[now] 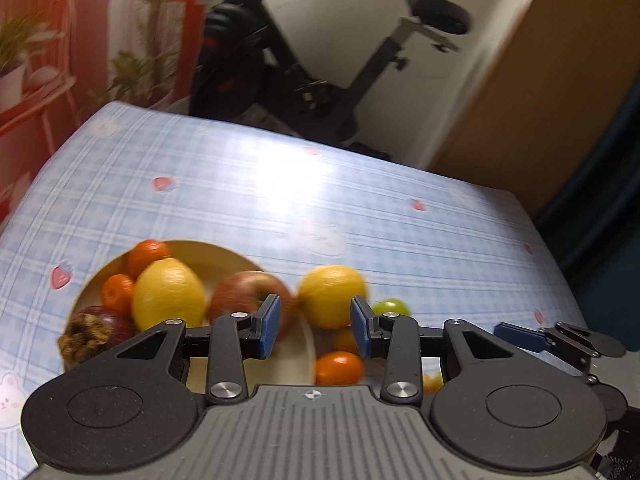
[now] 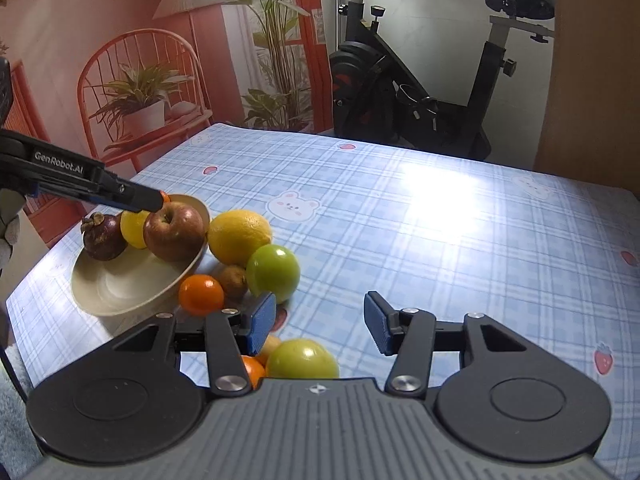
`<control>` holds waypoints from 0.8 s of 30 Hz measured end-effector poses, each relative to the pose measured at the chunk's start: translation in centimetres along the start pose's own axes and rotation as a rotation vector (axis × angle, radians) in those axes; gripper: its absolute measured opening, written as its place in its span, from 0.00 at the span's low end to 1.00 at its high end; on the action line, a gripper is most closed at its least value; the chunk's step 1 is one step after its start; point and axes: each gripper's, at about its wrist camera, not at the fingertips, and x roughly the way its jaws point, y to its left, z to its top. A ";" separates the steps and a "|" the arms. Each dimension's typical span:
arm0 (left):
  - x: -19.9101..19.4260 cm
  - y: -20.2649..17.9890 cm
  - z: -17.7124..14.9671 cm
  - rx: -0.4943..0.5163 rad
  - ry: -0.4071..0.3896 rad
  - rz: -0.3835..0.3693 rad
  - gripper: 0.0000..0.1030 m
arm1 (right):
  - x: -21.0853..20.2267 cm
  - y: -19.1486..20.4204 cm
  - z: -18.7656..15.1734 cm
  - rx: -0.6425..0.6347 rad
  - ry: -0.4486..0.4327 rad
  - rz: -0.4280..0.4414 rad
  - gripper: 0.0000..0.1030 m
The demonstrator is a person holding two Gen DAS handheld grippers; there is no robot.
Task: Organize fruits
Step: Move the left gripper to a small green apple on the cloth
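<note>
A cream plate (image 2: pixel 120 284) on the blue checked tablecloth holds a red apple (image 2: pixel 173 232), a mangosteen (image 2: pixel 103 236), a lemon (image 1: pixel 168 294) and small oranges (image 1: pixel 146 256). Beside the plate lie a second lemon (image 2: pixel 239 237), a green fruit (image 2: pixel 273 273), a kiwi (image 2: pixel 233 280) and an orange (image 2: pixel 201 294). My left gripper (image 1: pixel 315 328) is open and empty above the plate's right rim, between the apple (image 1: pixel 248 294) and the loose lemon (image 1: pixel 332 296). My right gripper (image 2: pixel 320 322) is open and empty, with another green fruit (image 2: pixel 302 360) just below it.
The table (image 2: pixel 440 240) stretches right and far of the fruit. An exercise bike (image 2: pixel 420 80) stands behind the far edge. A wooden panel (image 1: pixel 540 100) is at the right. The right gripper's finger (image 1: pixel 520 338) shows in the left wrist view.
</note>
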 end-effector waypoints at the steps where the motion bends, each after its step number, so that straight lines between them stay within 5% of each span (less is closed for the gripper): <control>1: 0.0 -0.6 -0.5 0.012 -0.004 -0.009 0.39 | -0.2 -0.1 -0.3 0.001 0.001 -0.004 0.51; 24: 3.8 -6.4 -3.0 0.049 0.118 -0.190 0.39 | -0.2 0.2 -3.7 -0.071 0.070 0.019 0.51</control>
